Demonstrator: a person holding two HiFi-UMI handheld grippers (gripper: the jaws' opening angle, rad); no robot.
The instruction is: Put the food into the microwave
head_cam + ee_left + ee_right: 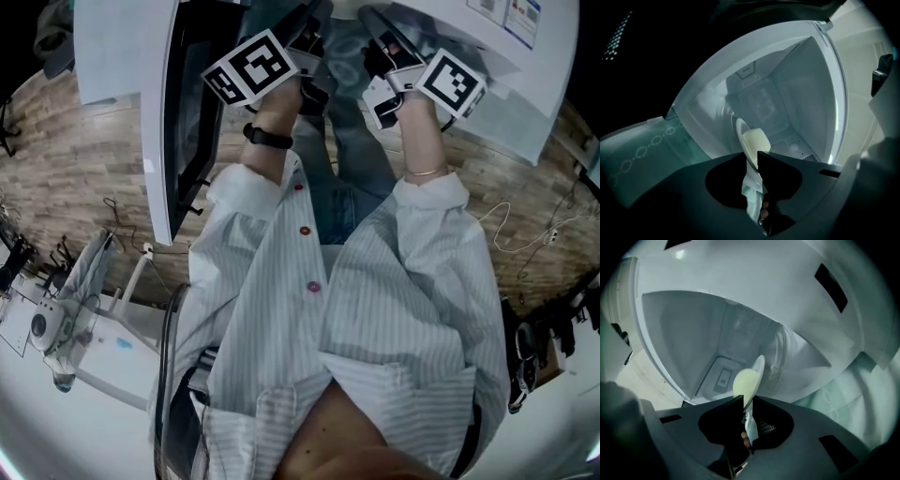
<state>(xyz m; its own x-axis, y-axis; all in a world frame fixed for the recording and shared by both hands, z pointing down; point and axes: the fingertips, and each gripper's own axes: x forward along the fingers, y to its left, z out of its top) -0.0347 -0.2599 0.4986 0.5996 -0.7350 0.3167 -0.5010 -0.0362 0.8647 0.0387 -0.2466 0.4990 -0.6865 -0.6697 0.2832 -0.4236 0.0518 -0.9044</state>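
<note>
The white microwave oven (797, 89) fills both gripper views, its pale box-shaped cavity open straight ahead. In the head view its dark-glazed door (192, 112) stands swung out at the left. A pale green surface printed with a chain of rings (642, 154) shows beside the cavity's frame.

The person in a white pin-striped shirt (375, 309) reaches both arms forward, and the 2 tools sit side by side at the oven's front.

The left tool (750, 158) has its 2 dark jaws closed down on the rim of a white round plate (739, 133). The right tool (748, 401) pinches the same plate's rim in the same way, so the plate hangs between them, carried by both.

Each gripper view shows the plate edge-on. Its flat runs away from the jaws and points toward the cavity's back wall. It is held at the cavity's mouth; whether its far edge has passed the frame I cannot tell.

A pale cream rounded piece of food (757, 140) lies on the plate's face, just past the jaw tips. It shows on the plate's right in the left gripper view and on its left in the right gripper view.

A black wristband (267, 137) circles the left wrist.
</note>
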